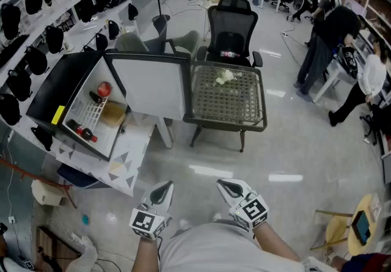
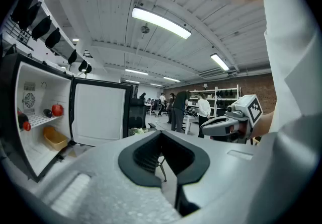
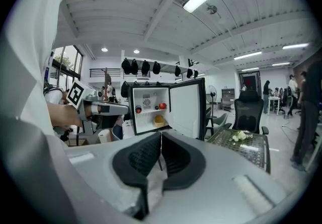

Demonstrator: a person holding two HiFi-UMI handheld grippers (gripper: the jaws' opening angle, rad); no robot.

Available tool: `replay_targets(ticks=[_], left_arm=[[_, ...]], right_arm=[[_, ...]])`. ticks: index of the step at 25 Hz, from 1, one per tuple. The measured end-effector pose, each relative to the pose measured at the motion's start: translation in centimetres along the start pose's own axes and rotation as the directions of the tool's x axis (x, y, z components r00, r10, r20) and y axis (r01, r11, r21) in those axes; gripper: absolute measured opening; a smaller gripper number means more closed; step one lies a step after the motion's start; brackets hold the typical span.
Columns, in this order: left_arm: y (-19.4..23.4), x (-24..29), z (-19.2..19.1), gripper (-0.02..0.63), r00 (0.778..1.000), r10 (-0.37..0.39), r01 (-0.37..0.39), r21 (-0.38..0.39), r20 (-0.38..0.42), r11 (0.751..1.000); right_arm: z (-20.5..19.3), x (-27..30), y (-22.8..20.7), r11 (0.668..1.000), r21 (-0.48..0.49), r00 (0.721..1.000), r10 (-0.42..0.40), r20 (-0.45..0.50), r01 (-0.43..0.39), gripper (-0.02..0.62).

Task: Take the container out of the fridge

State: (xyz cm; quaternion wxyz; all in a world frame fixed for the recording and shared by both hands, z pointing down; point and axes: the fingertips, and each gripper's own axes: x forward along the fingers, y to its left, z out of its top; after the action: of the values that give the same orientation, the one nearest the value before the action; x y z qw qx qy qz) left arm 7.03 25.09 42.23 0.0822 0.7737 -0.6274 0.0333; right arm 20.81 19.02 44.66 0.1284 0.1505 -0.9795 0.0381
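Note:
The small black fridge [image 1: 67,90] stands open on a low table at the left, its white door [image 1: 149,84] swung wide. On its lower shelf sits the tan container [image 1: 113,113], also in the left gripper view [image 2: 54,139] and the right gripper view [image 3: 159,119]. Above it lie a red apple [image 1: 104,88] and dark bottles [image 1: 82,130]. My left gripper [image 1: 166,186] and right gripper [image 1: 223,185] are held close to my body, well short of the fridge. Both are shut with nothing in them: left gripper [image 2: 161,134], right gripper [image 3: 161,134].
A wire-mesh table [image 1: 227,102] with white flowers [image 1: 225,77] stands right of the fridge door, a black office chair [image 1: 232,29] behind it. Shelves of black bags [image 1: 36,26] line the left wall. People [image 1: 330,32] work at the far right.

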Motion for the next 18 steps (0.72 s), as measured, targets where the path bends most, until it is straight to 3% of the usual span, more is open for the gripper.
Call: replay_targets(ticks=[6, 18], left_arm=[[2.2, -1.8, -0.1, 0.008, 0.998, -0.024, 0.027, -0.064, 0.05, 0.998], [8.2, -5.2, -1.7, 0.008, 0.997, -0.029, 0.035, -0.092, 0.069, 0.995]], right_arm=[[0.8, 2.4, 2.3, 1.0, -0.006, 1.0, -0.022, 0.006, 0.022, 0.003], [1.1, 7.3, 5.5, 0.996, 0.021, 0.996, -0.091, 0.003, 0.091, 0.003]])
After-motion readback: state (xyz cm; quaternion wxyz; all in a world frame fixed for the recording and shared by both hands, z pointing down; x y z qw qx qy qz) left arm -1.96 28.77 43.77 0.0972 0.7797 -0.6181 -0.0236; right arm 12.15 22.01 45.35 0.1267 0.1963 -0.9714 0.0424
